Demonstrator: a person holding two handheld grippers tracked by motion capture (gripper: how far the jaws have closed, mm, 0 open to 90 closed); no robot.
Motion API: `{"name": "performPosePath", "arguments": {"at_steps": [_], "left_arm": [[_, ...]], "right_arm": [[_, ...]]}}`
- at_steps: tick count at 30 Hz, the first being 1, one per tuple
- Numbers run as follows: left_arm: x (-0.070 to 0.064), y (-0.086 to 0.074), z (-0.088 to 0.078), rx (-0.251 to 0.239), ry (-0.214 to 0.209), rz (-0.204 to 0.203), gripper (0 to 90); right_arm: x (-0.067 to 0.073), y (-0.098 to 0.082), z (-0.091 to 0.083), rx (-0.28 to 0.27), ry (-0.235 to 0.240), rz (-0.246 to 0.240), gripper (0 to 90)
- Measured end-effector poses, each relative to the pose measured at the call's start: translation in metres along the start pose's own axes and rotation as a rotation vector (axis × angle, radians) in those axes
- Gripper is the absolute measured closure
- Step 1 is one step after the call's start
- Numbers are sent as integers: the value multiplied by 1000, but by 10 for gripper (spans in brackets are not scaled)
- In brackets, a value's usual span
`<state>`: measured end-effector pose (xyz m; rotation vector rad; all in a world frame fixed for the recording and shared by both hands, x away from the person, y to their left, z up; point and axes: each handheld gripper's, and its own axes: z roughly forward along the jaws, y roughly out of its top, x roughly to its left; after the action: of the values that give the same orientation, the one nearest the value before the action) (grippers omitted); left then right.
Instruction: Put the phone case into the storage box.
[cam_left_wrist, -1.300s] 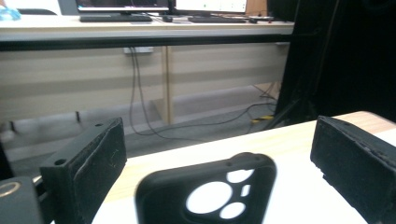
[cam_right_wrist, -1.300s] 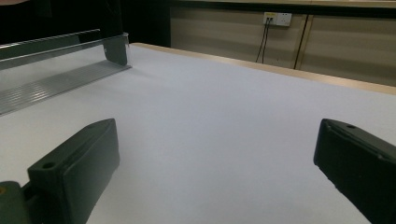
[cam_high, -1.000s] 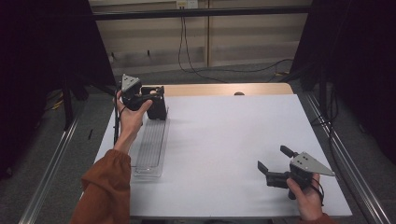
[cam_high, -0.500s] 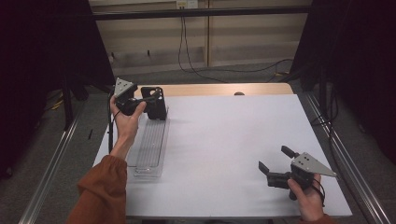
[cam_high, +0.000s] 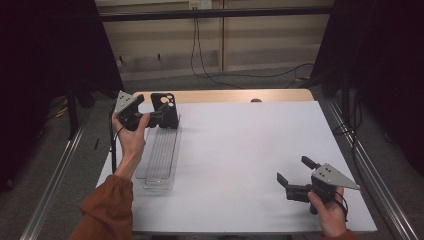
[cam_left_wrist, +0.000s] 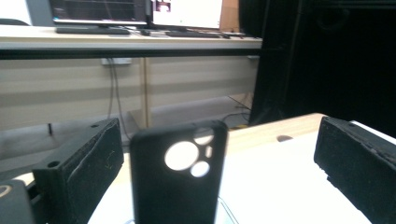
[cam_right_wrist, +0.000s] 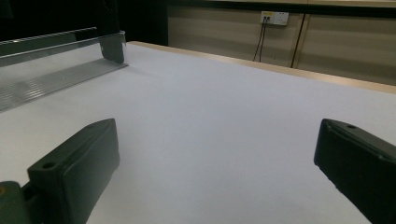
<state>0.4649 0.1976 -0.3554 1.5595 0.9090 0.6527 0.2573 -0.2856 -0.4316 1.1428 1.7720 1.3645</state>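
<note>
A black phone case (cam_high: 165, 107) with round camera holes stands upright at the far end of a clear plastic tray (cam_high: 160, 160) on the left of the white table. My left gripper (cam_high: 156, 114) hovers just left of the case, held up by a hand, jaws pointing at it. In the left gripper view the case (cam_left_wrist: 180, 182) stands between the wide-apart jaws of the open left gripper (cam_left_wrist: 219, 154), with a gap on each side. My right gripper (cam_high: 295, 170) rests low near the table's front right, open and holding nothing (cam_right_wrist: 217, 154).
The white table top (cam_high: 250, 150) stretches between the two grippers, with a wooden strip (cam_high: 225, 95) along its far edge. Metal rails run along both sides. From the right gripper view the tray (cam_right_wrist: 56, 74) lies far off at the left.
My left gripper has drawn back to the left and slightly lower, away from the upright case. The right gripper has barely moved.
</note>
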Motion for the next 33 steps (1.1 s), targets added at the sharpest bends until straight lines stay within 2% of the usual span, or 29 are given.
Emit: {"name": "performPosePath", "arguments": {"at_steps": [3,4,7,10,12,13,14,15,17,18,20,27,29,31,33], "left_arm": [[1,-1,-5,-6,-11,-18,16],[0,-1,-8,-6,-9,-12,16],[-2,-1,-15,2,-41,-9,16],[-5,-3,-22,-12,-47,-5,16],[-6,-4,-26,-24,-79,-12,15],[-7,-5,-28,-18,-78,-22,15],[-10,-5,-32,-18,-71,-55,15],[-13,-6,-35,-16,-74,-63,15],[-18,-7,-41,-14,-93,-22,18],[-19,-8,-43,-18,-90,-17,22],[-21,-10,-47,-29,-104,-33,22],[-25,-21,-57,-22,-86,4,24],[-25,-24,-60,-27,-77,3,24],[-23,-25,-63,-27,-85,-19,24],[-23,-27,-68,-30,-80,-5,24]], "right_arm": [[-1,0,0,-1,-3,1,0],[-1,0,-1,-1,-5,3,0],[-2,0,-1,-2,-11,9,0],[-1,0,-1,-4,-13,11,0],[-1,0,-1,-6,-12,12,0],[-1,0,-1,-4,-12,11,0],[-1,0,-1,-5,-12,12,0],[-1,0,-1,-6,-11,13,0],[-2,0,-1,-9,-11,9,0],[-2,0,-1,-8,-14,13,0],[-3,0,-1,-7,-15,12,0],[-2,0,-1,-8,-18,11,0],[-2,0,-1,-9,-24,10,0],[-3,0,-2,-9,-22,7,0],[-2,0,-2,-11,-27,6,0]]}}
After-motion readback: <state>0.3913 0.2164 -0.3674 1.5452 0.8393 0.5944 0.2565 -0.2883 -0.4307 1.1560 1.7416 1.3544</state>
